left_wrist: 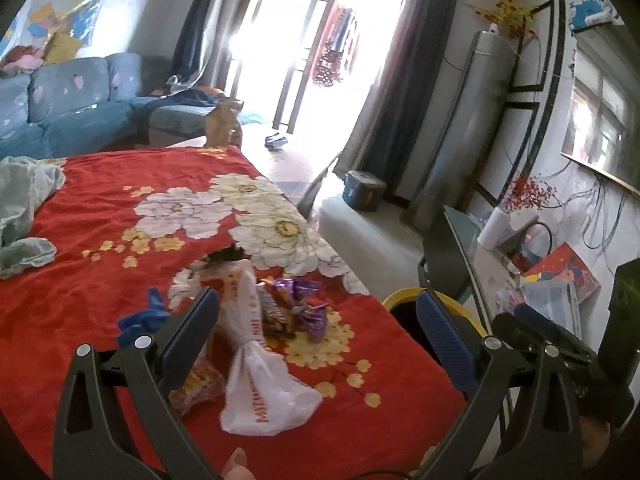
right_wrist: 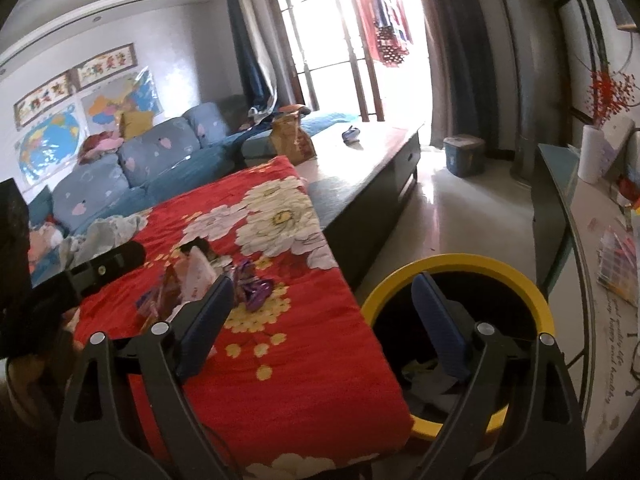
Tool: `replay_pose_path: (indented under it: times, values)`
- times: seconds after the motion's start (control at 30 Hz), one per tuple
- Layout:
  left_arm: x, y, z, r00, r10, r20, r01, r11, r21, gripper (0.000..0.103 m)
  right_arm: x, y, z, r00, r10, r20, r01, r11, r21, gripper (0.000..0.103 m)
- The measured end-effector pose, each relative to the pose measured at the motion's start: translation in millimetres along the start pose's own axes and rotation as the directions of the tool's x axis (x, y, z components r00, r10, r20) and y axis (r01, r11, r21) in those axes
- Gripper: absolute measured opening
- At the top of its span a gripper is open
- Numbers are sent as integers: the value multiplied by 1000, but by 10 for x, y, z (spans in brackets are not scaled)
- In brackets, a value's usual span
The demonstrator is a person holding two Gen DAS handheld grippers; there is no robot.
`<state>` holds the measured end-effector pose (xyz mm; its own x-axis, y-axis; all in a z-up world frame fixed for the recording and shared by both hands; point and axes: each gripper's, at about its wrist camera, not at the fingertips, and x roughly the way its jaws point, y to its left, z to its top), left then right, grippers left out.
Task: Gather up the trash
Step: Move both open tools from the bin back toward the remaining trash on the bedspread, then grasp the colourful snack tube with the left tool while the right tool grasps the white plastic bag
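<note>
Yellow-rimmed bin (right_wrist: 460, 266) with scraps inside; left tool (left_wrist: 316, 312), right tool (right_wrist: 322, 304) wide apart, empty

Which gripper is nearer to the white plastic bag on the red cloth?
Left. The left gripper hangs open right over the white plastic bag. The right gripper is open too, off toward the yellow bin.

Both claws gape wide and hold nothing — left claw (left_wrist: 316, 316), right claw (right_wrist: 322, 306).
</note>
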<state>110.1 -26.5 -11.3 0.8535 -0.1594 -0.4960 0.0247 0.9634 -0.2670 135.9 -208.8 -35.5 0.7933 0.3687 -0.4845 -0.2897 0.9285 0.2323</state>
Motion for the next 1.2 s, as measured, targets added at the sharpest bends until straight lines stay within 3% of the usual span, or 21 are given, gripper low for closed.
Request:
replay_pose_path:
  times: [0.53, 0.9, 1.2]
  values:
    - [-119, 544, 69, 996, 85, 7, -84, 993, -88, 96, 161, 492, -59, 994, 81, -67, -86, 993, -81, 83]
    - [-239, 1065, 119, 986, 165, 2, -162, 972, -172, 96, 298, 793, -109, 987, 117, -109, -131, 984, -124, 83]
    - [-143, 1291, 89, 974, 217, -71, -224, 968, -114, 92, 537, 975, -200, 973, 144, -181, -170, 976, -139, 83]
